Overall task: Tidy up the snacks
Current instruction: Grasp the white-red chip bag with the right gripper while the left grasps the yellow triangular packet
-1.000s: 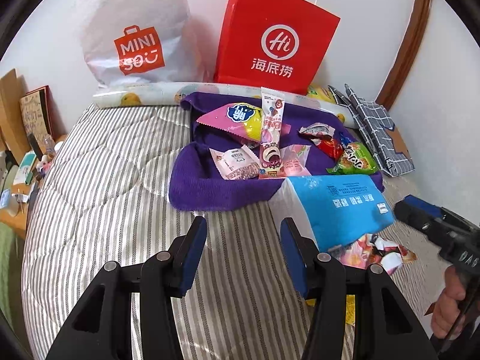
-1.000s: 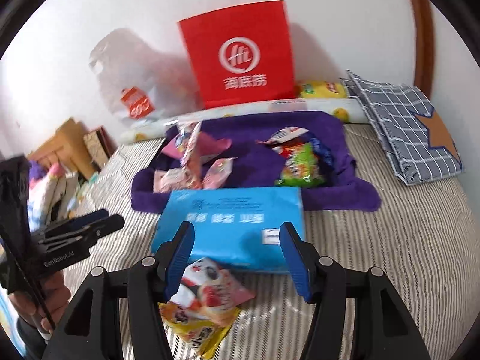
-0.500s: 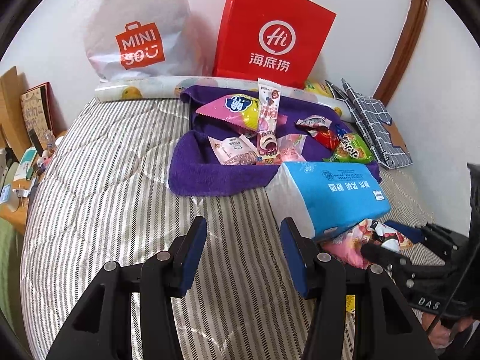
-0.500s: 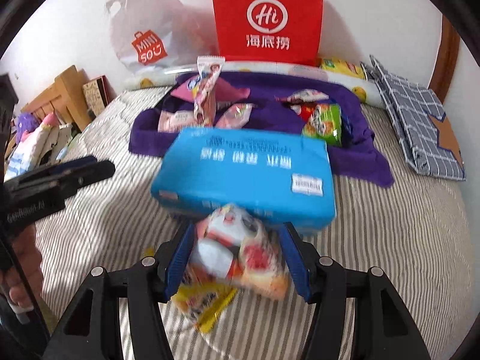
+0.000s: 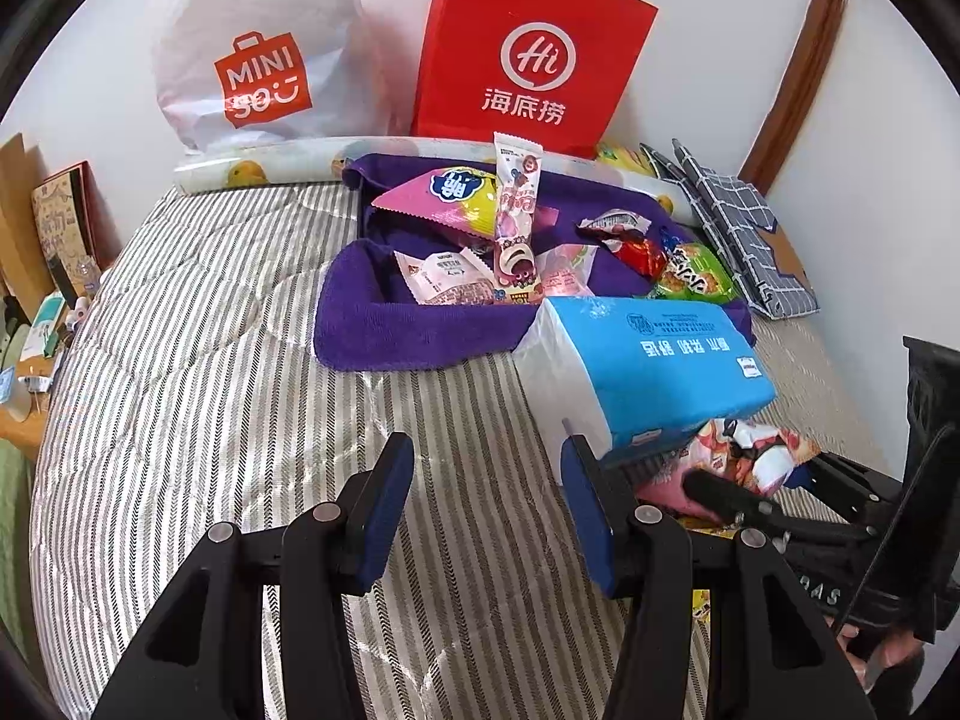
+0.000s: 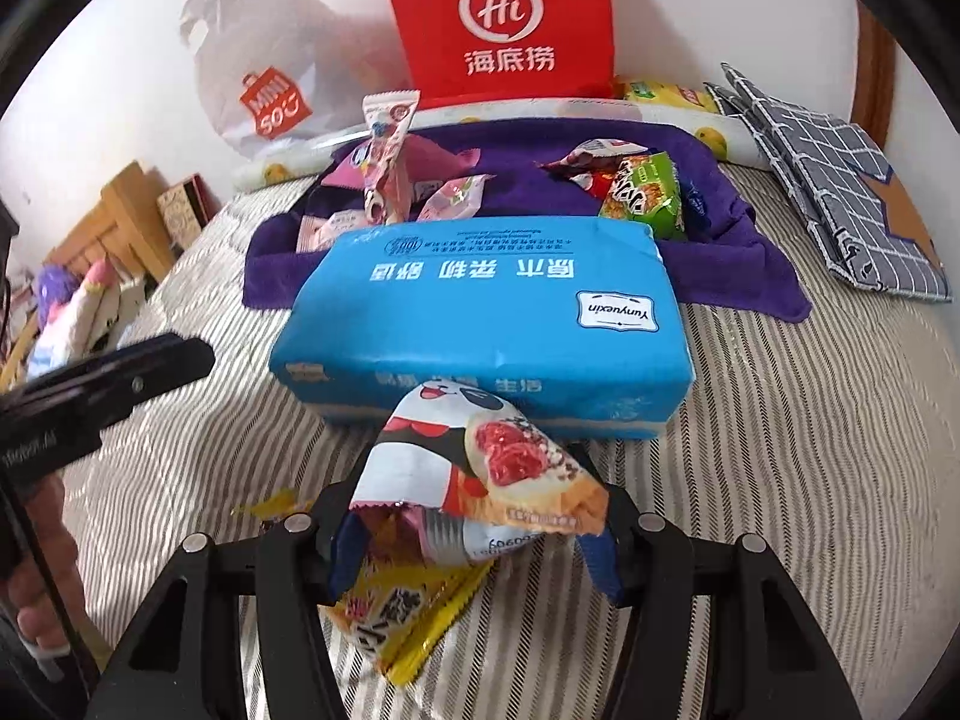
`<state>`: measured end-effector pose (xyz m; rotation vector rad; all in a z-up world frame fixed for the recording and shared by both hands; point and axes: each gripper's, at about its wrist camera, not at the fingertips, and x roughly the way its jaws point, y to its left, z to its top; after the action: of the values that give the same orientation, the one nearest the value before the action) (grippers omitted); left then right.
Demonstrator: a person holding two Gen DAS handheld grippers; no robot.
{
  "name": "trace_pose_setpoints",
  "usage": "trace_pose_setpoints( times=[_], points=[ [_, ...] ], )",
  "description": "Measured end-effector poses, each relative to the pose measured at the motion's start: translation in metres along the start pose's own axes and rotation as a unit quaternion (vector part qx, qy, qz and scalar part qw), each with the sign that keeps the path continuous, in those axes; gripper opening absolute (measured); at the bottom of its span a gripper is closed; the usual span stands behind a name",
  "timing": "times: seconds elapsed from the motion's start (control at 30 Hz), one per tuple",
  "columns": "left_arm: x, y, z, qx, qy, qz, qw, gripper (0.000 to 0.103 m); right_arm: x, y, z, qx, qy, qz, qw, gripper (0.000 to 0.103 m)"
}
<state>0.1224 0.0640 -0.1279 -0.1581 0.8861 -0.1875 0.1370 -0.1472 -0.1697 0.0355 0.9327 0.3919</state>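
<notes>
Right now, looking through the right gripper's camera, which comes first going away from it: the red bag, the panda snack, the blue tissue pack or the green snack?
1. Panda snack, between the right gripper's fingers.
2. Blue tissue pack, just behind it.
3. Green snack, on the purple towel, right.
4. Red bag, against the wall.

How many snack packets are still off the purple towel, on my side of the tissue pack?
2: a panda packet between the right gripper fingers, and a yellow packet on the striped mattress beneath it. More may hide under the tissue pack.
</notes>
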Motion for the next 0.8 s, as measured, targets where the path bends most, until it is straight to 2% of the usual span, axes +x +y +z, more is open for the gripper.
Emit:
trace_pose_setpoints(
  times=[0.13,0.37,0.6,0.8],
  points=[
    [0.001,-0.003,-0.002,0.003,0.003,-0.007,1.0000,0.051,-0.013,-0.005,0.000,0.005,-0.025,-0.006,1.000,0.040],
    [-0.002,-0.022,-0.005,0.010,0.007,-0.061,0.9981,0.051,-0.041,-0.036,-0.005,0.034,-0.052,-0.023,0.998,0.040],
    [-0.003,-0.047,-0.012,0.032,0.017,-0.100,0.9944,0.063,-0.054,-0.068,-0.016,0.055,-0.058,-0.063,0.995,0.040],
    [-0.002,-0.062,-0.015,0.042,0.024,-0.112,0.9925,0.065,-0.062,-0.089,-0.023,0.080,-0.062,-0.075,0.992,0.040]
  ],
)
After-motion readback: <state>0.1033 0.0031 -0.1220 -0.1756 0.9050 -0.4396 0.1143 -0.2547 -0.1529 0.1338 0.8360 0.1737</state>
